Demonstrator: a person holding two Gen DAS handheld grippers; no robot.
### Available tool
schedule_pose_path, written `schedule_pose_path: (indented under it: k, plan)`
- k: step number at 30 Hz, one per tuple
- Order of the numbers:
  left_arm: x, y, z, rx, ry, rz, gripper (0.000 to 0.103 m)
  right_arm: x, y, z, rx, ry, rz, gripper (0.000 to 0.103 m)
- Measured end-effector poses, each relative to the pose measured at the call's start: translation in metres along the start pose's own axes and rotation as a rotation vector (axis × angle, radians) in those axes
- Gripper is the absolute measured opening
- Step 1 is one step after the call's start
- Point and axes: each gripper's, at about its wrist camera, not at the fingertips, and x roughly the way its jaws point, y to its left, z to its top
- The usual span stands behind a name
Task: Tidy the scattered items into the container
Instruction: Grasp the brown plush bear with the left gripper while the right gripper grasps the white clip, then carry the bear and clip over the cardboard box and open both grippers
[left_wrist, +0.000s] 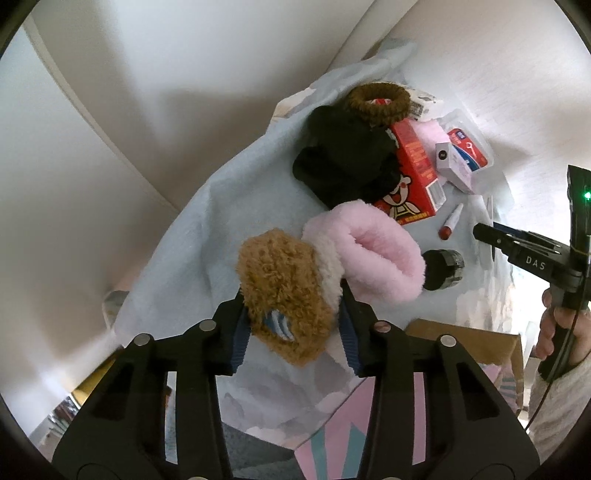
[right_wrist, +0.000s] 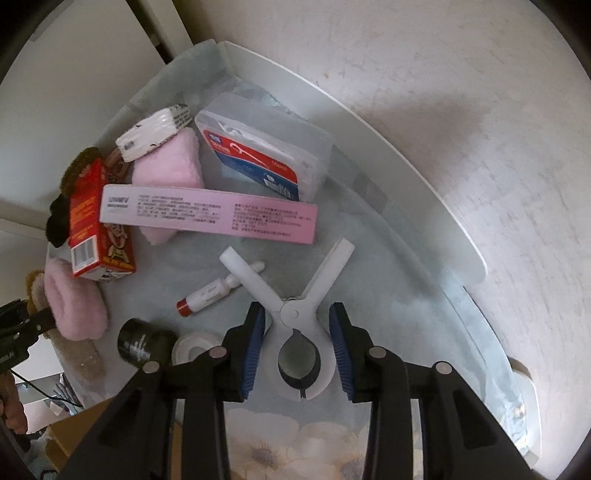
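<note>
L gripper (left_wrist: 291, 328): fingers narrow, pinched on the brown scrunchie (left_wrist: 284, 295), which looks lifted a bit off the blue cloth (left_wrist: 192, 236). The pink scrunchie (left_wrist: 373, 251) presses against it on the far side.

R gripper (right_wrist: 298, 343): fingers (right_wrist: 255, 343) narrow, either side of the white clip (right_wrist: 295, 321), at its ring end. Pads look just short of the clip or barely touching; can't tell if it's truly gripped.

Further out, toward the far edge of the cloth by the wall: red tube (right_wrist: 207, 297) partly under one clip arm, black jar (right_wrist: 142, 343), pink box (right_wrist: 210, 214), red carton (right_wrist: 90, 221), clear floss case (right_wrist: 266, 155), black scrunchie (left_wrist: 347, 162). Cardboard box (left_wrist: 469, 339), prob. the container, sits off the near edge, between the two grippers.

Risks:
- Fuzzy pile may snag, so the pink scrunchie drags along w/ the brown one, then drops short of the box.
- The clip is smooth and curved; with a loose pinch at the ring it could pivot or slip out.
- A clip arm could flick the red tube as it rises.
- Both hands heading to one box could collide.
</note>
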Motion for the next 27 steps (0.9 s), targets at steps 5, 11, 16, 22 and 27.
schedule_pose_path:
  k: [5, 11, 16, 22, 27]
  plan:
    - [-0.013, 0.001, -0.008, 0.004, -0.008, -0.02, 0.036, -0.021, -0.008, -0.007, 0.024, -0.027, 0.01, 0.033]
    - [-0.031, 0.016, -0.003, 0.014, -0.033, -0.045, 0.035, -0.048, -0.016, -0.016, 0.047, -0.061, 0.013, 0.033]
    - [-0.06, 0.012, 0.002, 0.056, -0.094, -0.057, 0.035, -0.086, -0.026, -0.024, 0.072, -0.122, 0.006, 0.033]
    - [-0.101, -0.021, 0.008, 0.151, -0.188, -0.09, 0.035, -0.132, 0.003, -0.061, 0.124, -0.235, 0.014, 0.033]
    - [-0.147, -0.051, -0.002, 0.303, -0.252, -0.149, 0.035, -0.142, 0.021, -0.107, 0.182, -0.34, 0.039, 0.033]
